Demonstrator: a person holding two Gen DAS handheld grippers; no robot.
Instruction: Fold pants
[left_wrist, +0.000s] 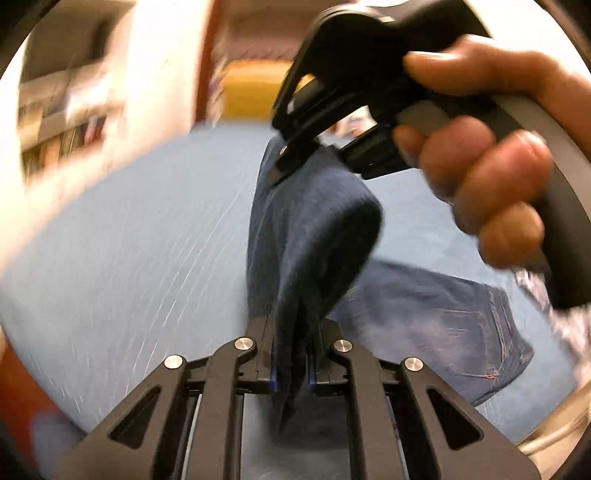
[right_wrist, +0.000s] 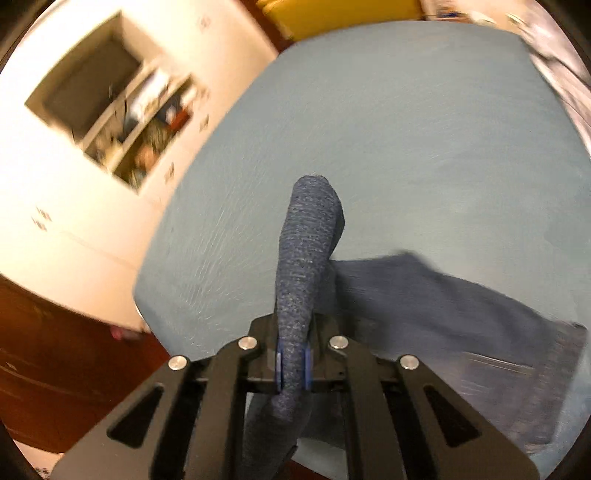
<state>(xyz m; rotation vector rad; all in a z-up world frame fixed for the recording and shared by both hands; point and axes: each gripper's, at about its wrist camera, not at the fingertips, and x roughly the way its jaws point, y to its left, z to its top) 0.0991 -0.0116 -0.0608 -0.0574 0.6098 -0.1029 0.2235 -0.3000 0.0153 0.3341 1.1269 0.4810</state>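
Note:
Dark blue jeans (left_wrist: 436, 325) lie partly on a light blue bed sheet (left_wrist: 129, 240), with a back pocket showing at the right of the left wrist view. My left gripper (left_wrist: 293, 354) is shut on a lifted fold of the jeans. My right gripper (left_wrist: 291, 162), held in a hand, also pinches the jeans just ahead of the left one. In the right wrist view my right gripper (right_wrist: 293, 360) is shut on a bunched leg of the jeans (right_wrist: 306, 251), lifted above the sheet (right_wrist: 406, 129); the rest of the jeans lies to the right.
A white wall with a recessed shelf (right_wrist: 122, 110) of clutter stands left of the bed. A yellow object (right_wrist: 343, 14) is beyond the bed's far edge. Patterned fabric (right_wrist: 561, 70) lies at the far right. Brown floor (right_wrist: 55, 350) shows at lower left.

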